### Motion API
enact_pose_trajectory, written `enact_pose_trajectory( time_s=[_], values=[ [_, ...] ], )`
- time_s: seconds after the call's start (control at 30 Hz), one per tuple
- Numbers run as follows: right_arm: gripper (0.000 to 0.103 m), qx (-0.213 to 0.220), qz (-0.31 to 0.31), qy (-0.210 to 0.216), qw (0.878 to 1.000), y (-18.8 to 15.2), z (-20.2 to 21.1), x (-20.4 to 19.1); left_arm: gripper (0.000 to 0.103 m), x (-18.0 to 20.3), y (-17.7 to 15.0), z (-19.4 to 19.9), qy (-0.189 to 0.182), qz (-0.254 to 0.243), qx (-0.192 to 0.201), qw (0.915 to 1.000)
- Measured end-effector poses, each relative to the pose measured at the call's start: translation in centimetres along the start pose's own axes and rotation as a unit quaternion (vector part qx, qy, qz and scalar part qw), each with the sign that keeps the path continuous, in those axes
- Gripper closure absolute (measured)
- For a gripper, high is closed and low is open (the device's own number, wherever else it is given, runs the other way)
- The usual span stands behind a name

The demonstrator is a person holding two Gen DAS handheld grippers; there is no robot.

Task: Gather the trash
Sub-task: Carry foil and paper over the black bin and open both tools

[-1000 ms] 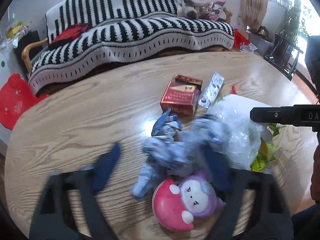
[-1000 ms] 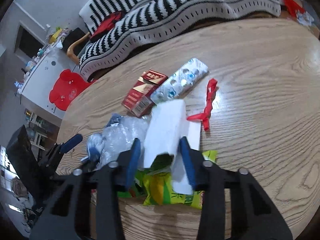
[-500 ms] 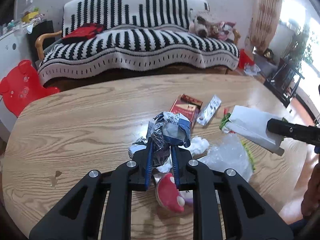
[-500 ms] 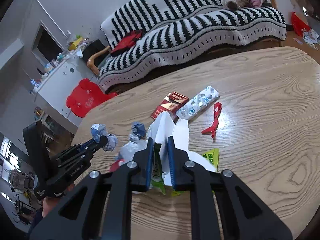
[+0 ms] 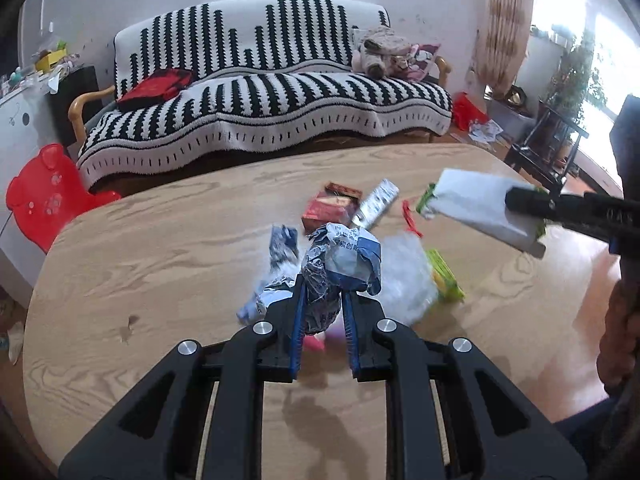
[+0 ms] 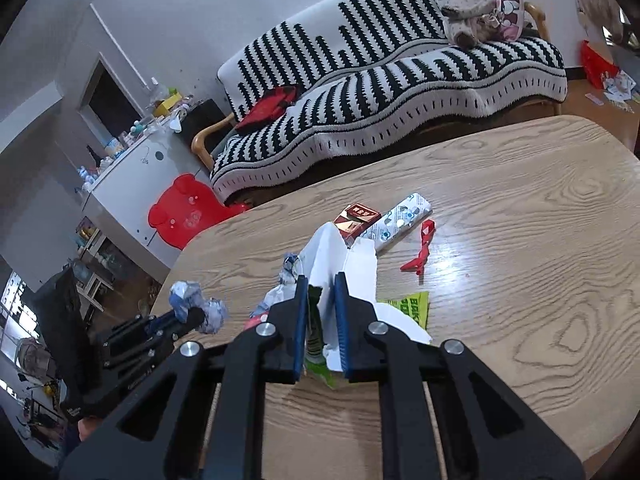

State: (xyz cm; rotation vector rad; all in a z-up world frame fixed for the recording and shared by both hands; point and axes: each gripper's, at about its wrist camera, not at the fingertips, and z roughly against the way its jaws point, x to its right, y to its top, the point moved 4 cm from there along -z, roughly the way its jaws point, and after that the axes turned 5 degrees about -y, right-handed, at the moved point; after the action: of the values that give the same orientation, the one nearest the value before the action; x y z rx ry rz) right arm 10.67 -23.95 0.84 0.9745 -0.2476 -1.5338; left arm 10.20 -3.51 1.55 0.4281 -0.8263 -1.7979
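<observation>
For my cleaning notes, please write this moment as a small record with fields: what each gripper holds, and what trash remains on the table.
left gripper: shut on crumpled blue-white wrapper
right gripper: shut on white paper together with a green wrapper
surface: wooden table
remaining on table: red box, blister pack, red scrap, clear plastic bag, green packet
</observation>
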Motion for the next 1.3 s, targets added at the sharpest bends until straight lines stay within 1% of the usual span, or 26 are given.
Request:
enact_pose_trajectory(
  time_s=[0.17, 0.33, 0.43, 0.5, 0.63, 0.8, 0.83, 0.93, 1.03, 1.1, 1.13, 1.23, 1.3],
  values=[
    [0.089, -0.001, 0.017, 0.001, 1.0, -2.5, 2.9, -0.5, 0.086, 2.2, -2.4, 2.1, -0.025, 0.0, -0.014, 0.9996],
    [0.089, -0.008, 0.039, -0.002, 0.999, -6.6, 6.1, -0.8, 0.086, 4.4, -5.4, 3.5, -0.028, -0.01, -0.02, 0.9993],
    [0.089, -0.02, 0.052, -0.005, 0.998, -9.9, 7.5, -0.8, 0.086, 5.3, -7.5, 3.7, -0.035, -0.005, -0.034, 0.9988],
    [0.089, -0.028, 0.05, -0.001, 0.998, -12.1, 8.2, -0.7, 0.086, 5.9, -9.0, 4.0, -0.036, -0.004, -0.04, 0.9986],
    [0.089, -0.05, 0.057, 0.004, 0.997, -16.4, 9.0, -0.8, 0.086, 7.4, -12.3, 4.6, -0.053, -0.004, -0.058, 0.9969],
    [0.089, -0.083, 0.058, 0.008, 0.995, -21.4, 9.4, -0.6, 0.086, 8.5, -16.1, 4.5, -0.07, -0.002, -0.09, 0.9934],
    [0.089, -0.088, 0.058, 0.008, 0.994, -21.9, 9.3, -0.6, 0.086, 8.6, -16.7, 4.4, -0.071, -0.003, -0.097, 0.9927],
    [0.089, -0.123, 0.059, 0.001, 0.991, -24.4, 8.5, -0.3, 0.086, 9.2, -18.3, 3.8, -0.075, -0.005, -0.12, 0.9899],
    [0.089, -0.17, 0.062, -0.019, 0.983, -27.1, 6.8, -0.1, 0.086, 10.2, -20.6, 2.0, -0.082, -0.017, -0.166, 0.9827],
    [0.089, -0.193, 0.069, -0.038, 0.978, -28.0, 5.7, 0.1, 0.086, 10.9, -21.8, 0.8, -0.085, -0.023, -0.195, 0.9769],
    [0.089, -0.202, 0.068, -0.043, 0.976, -28.2, 5.2, 0.2, 0.086, 11.1, -22.2, 0.4, -0.085, -0.024, -0.203, 0.9753],
    [0.089, -0.22, 0.062, -0.05, 0.972, -29.1, 4.5, 0.9, 0.086, 11.7, -22.7, -0.2, -0.088, -0.029, -0.218, 0.9716],
    [0.089, -0.227, 0.061, -0.053, 0.971, -29.3, 4.2, 1.1, 0.086, 11.5, -22.5, -0.4, -0.088, -0.025, -0.218, 0.9717]
  ],
)
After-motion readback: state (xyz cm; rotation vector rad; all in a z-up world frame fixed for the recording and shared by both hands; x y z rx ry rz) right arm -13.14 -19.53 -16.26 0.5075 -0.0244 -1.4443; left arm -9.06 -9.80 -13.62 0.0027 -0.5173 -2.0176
